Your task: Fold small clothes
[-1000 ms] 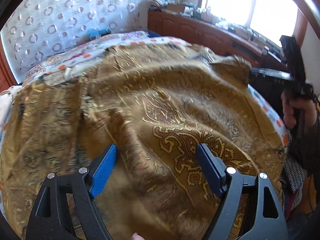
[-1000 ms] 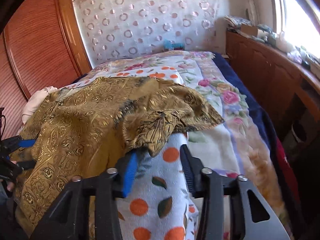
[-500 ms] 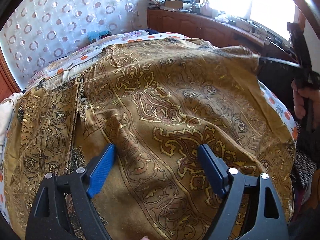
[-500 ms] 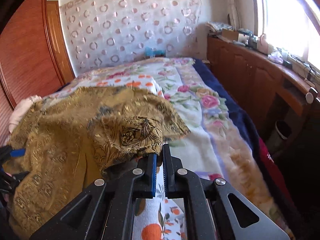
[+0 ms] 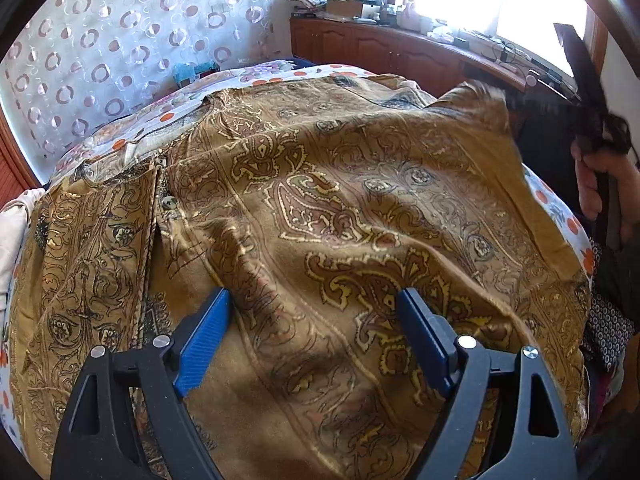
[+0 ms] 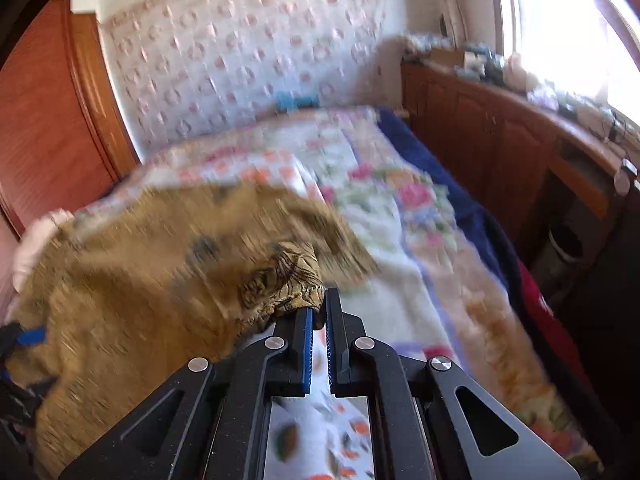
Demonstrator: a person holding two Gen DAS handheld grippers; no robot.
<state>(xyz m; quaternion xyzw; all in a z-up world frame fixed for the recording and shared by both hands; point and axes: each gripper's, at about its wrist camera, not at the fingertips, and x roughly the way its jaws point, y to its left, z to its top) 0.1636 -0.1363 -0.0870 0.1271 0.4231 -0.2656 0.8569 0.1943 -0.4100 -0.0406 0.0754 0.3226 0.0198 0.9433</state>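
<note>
A golden-brown paisley garment (image 5: pixel 320 208) lies spread over the bed and fills the left wrist view. My left gripper (image 5: pixel 312 332) is open, its blue pads wide apart just above the near part of the cloth. My right gripper (image 6: pixel 318 316) is shut on a bunched corner of the garment (image 6: pixel 284 280) and holds it lifted; the rest of the cloth (image 6: pixel 140 280) trails left, blurred by motion. In the left wrist view the right gripper (image 5: pixel 588 92) shows at the far right, holding up the far corner.
The bed carries a white blanket with orange dots (image 6: pixel 320 440) and a floral cover (image 6: pixel 400 208). A wooden cabinet (image 6: pixel 500 140) with clutter runs along the right under a bright window. A wooden wardrobe (image 6: pixel 48 120) stands left. A white cloth (image 5: pixel 12 224) lies at the bed's left edge.
My right gripper closed on the garment's corner and is lifting it, stretching the cloth flatter. My left gripper has stayed open over the cloth.
</note>
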